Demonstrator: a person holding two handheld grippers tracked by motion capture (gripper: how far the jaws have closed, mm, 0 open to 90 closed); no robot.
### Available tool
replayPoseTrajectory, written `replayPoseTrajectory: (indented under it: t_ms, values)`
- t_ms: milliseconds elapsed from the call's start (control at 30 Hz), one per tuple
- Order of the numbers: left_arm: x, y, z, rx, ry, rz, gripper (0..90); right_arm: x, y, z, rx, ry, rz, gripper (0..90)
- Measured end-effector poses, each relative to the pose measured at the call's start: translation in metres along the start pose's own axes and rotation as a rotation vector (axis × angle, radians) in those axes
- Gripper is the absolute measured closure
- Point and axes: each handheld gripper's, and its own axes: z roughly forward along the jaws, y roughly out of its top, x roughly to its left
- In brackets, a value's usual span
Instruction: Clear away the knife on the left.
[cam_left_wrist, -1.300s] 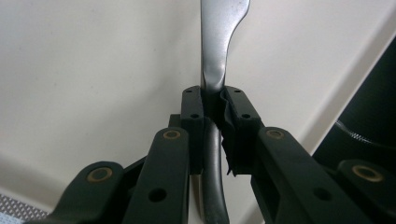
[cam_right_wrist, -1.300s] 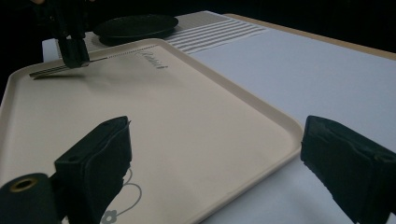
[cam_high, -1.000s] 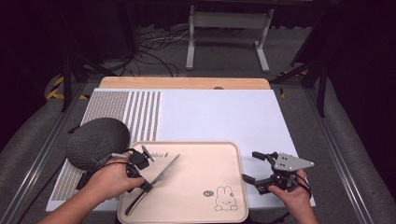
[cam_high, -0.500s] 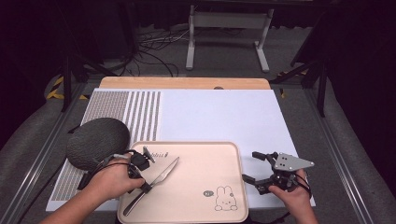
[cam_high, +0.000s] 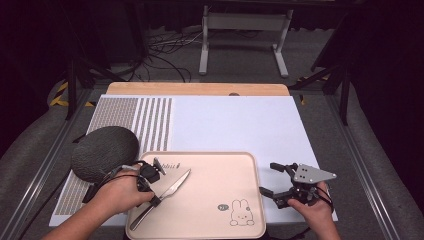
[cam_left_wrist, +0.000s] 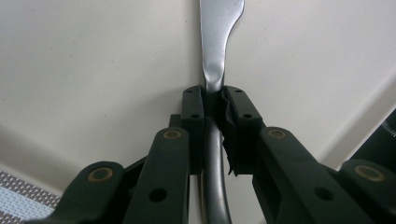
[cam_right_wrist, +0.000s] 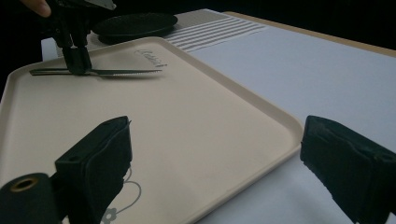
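Nearest, at bottom right of the high view: right gripper (cam_high: 272, 178) held in the right hand (cam_high: 312, 212), resting over the white mat (cam_high: 235, 120) just beside the right edge of the tray (cam_high: 250, 165). Jaws spread wide, nothing between them; in the right gripper view, the two black pads standing well apart, one over the tray's near corner, the other over the mat.

At bottom left: left hand (cam_high: 117, 192) wrapped around the left gripper (cam_high: 152, 192), pointed down onto the tray's left part. Jaws clamped on the knife (cam_high: 167, 192) at its neck, where handle meets blade. In the left gripper view, both pads pressed against the metal shank from either side, handle running down between the jaws, blade (cam_left_wrist: 219, 28) extending up and away over the tray surface. In the right gripper view, knife (cam_right_wrist: 116, 72) lying roughly level, serrated edge visible, at or just above the tray floor; contact with the tray not determinable.

Knife position: left third of the tray, lying diagonally, handle toward the near-left corner, tip toward the tray centre.

Tray: beige, rounded corners, rabbit drawing (cam_high: 240, 212) near the front right, small script near the far-left corner.

Farther left, just beyond the left hand: dark round dish (cam_high: 105, 152), sitting on the striped part of the mat, close to the tray's far-left corner.

Farthest: wooden table edge (cam_high: 200, 89), then metal stand (cam_high: 242, 30) and cables on the floor.
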Motion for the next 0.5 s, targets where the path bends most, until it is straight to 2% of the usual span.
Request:
replayPoseTrajectory:
  t_ms: [133, 233, 267, 300, 367, 400, 467, 500]
  values:
    - [0.0003, -0.0004, -0.0001, -0.001, 0.0, 0.003, 79.8, -0.0001, -0.0005, 0.0006, 0.004, -0.002, -0.002, 10.0]
    - [0.0, -0.0008, -0.0006, 0.0, 0.011, 0.027, 77.0, -0.0001, -0.0005, 0.0005, 0.003, -0.002, -0.002, 10.0]
    - [-0.0003, -0.0013, -0.0012, -0.008, 0.015, 0.033, 77.0, -0.0001, -0.0005, 0.0004, 0.003, -0.002, -0.001, 10.0]
    - [-0.0001, -0.0014, -0.002, -0.018, 0.019, 0.043, 71.8, 0.0, -0.0006, 0.0004, 0.003, -0.001, -0.001, 10.0]
    - [-0.0011, -0.0019, -0.0045, -0.042, 0.021, 0.051, 69.4, -0.0001, -0.0008, 0.0004, 0.004, -0.001, -0.002, 10.0]
    - [-0.0026, -0.0023, -0.0065, -0.064, 0.024, 0.065, 67.1, -0.0001, -0.0009, 0.0006, 0.005, -0.001, -0.001, 10.0]
    - [-0.0048, -0.0031, -0.0076, -0.098, 0.032, 0.096, 56.3, 0.0, -0.0009, 0.001, 0.008, -0.001, -0.002, 10.0]
    - [-0.0069, -0.0035, -0.0079, -0.131, 0.041, 0.147, 52.9, 0.0002, -0.0009, 0.001, 0.008, 0.0, -0.002, 10.0]
